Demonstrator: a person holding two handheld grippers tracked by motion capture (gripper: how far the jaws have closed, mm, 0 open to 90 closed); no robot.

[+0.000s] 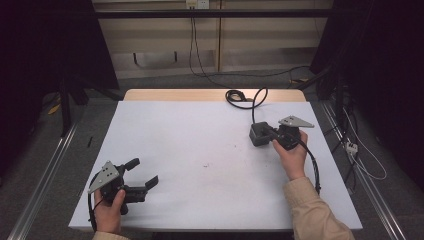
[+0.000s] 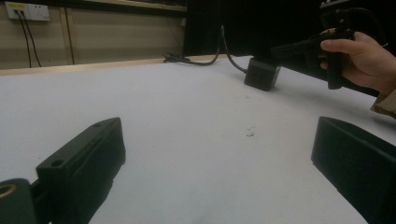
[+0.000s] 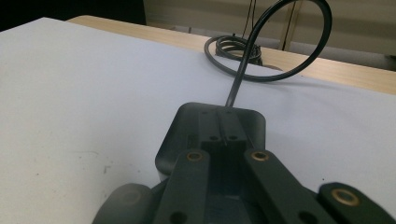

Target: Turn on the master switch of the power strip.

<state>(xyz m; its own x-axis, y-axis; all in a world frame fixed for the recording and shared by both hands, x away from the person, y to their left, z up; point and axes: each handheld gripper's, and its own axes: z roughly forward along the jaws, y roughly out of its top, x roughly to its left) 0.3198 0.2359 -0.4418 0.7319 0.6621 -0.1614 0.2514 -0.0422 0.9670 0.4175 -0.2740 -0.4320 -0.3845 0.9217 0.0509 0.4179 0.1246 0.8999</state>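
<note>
High view: right tongs (image 1: 268, 131) sit closed against a black power adapter (image 1: 260, 134) on the white surface (image 1: 200, 150), right of centre toward the far edge; whether they grip it is unclear. Its cable (image 1: 245, 100) coils behind. Left tongs (image 1: 142, 172) rest near the front-left corner, jaws spread, empty.

One black box (image 1: 259, 133), one coiled cable (image 1: 239, 97), two claws, left (image 1: 146, 172) and right (image 1: 272, 133); one table (image 1: 200, 150).
</note>
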